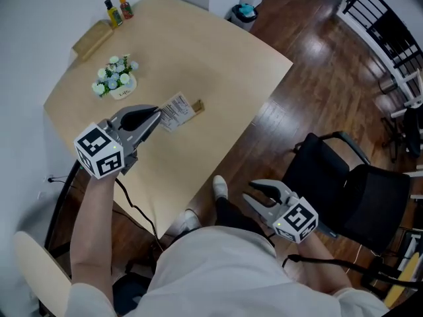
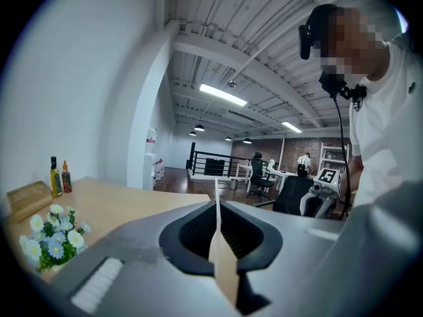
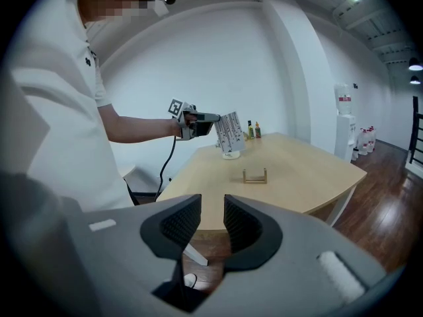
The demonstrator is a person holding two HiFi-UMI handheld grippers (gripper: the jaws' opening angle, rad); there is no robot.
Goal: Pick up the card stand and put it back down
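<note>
Clamped in the left hand-held gripper (image 1: 157, 113) is a thin white printed card (image 1: 176, 111), pinched flat between nearly closed jaws by one edge, probably so that it cannot swing. It hangs in the air above the pale wooden bench (image 1: 218, 51). The small U-shaped wooden card stand (image 3: 254, 176) sits on the bench below and just past the card, its slot empty; the card looks as if it belongs there. The stand itself is untouched, so the lift the task names seems not yet done. The right hand-held gripper (image 1: 250, 191) hangs off the bench edge over the dark wooden floor, jaws a narrow gap apart with nothing between them, apparently idle. Rows of fine print cover the card, too small to read. Square black-and-white markers show on both gripper cubes.
</note>
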